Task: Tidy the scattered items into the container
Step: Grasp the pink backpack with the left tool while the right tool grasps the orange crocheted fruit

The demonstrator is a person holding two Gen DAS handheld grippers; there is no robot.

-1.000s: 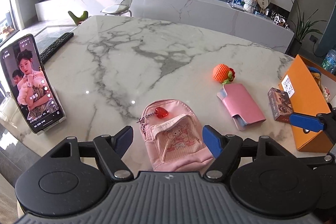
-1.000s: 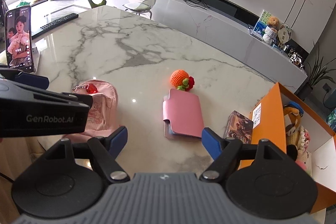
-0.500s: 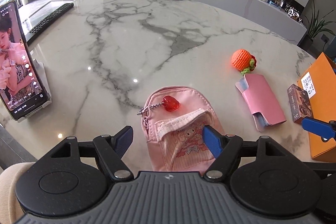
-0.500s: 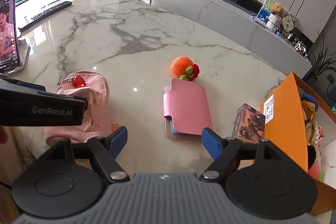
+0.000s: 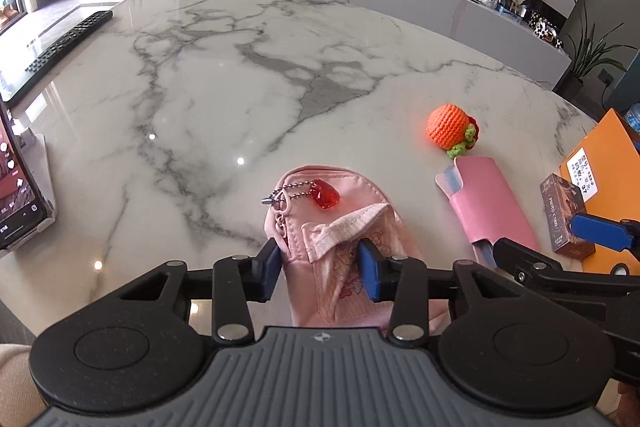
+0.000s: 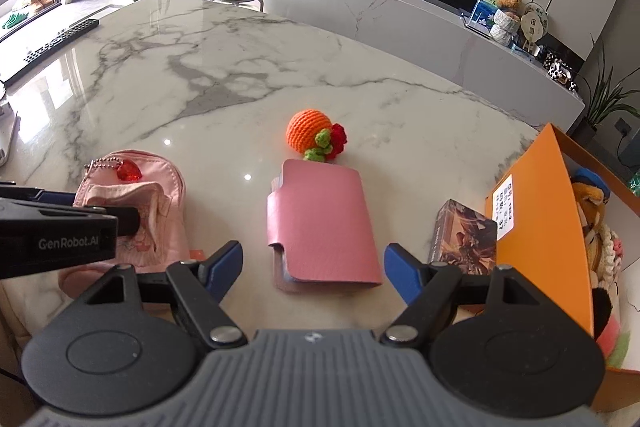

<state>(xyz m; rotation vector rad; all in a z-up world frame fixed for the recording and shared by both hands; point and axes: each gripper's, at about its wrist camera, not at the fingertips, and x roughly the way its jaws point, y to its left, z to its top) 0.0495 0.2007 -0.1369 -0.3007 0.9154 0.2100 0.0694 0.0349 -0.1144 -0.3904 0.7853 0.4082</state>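
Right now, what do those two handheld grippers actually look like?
Both look alike: the left gripper and right gripper have black linkage arms with silver rivets, round black discs either side, a ribbed grey body, and blue pads on the fingertips. White "GenRobot.AI" lettering marks the left one's side.

Remote control (image 5: 66, 41), propped phone (image 5: 16, 195) — marble table (image 5: 240, 75).

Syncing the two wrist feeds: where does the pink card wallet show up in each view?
Left wrist: pink card wallet at right of centre, lying flat on the marble table, right of the mini backpack.
Right wrist: pink card wallet at centre, just ahead of the open fingers.
Shared landmark: the orange crochet ball beside the wallet's far end.
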